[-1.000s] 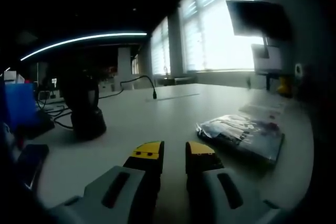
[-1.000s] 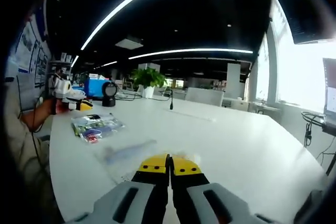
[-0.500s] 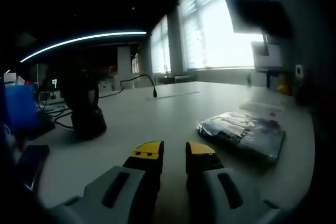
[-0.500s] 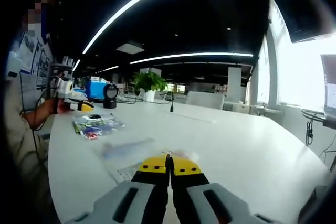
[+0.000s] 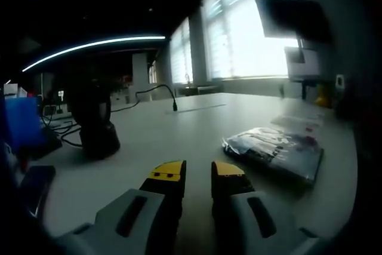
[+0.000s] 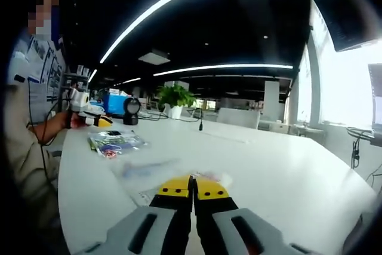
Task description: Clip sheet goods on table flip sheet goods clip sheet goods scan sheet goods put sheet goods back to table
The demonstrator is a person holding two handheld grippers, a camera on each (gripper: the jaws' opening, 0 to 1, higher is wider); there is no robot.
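Observation:
In the left gripper view my left gripper (image 5: 198, 175) hovers open over the white table (image 5: 179, 129), nothing between its yellow tips. A dark, colourful packet of sheet goods (image 5: 273, 152) lies flat just ahead and to the right. In the right gripper view my right gripper (image 6: 192, 187) is shut on the edge of a clear, blurred sheet packet (image 6: 148, 170) that reaches out to the left above the table (image 6: 268, 165). Far left there, a person's hand holds the left gripper (image 6: 85, 116) beside the colourful packet (image 6: 113, 142).
A black scanner (image 5: 95, 125) stands left of centre with cables, a blue box (image 5: 22, 120) beside it and a dark flat device (image 5: 33, 184) near the edge. A monitor (image 5: 292, 19) hangs at the right. A plant (image 6: 176, 96) stands far back.
The right gripper view has shifted a little with the clear packet still in the jaws, now more blurred. The left gripper and the colourful packet have stayed put.

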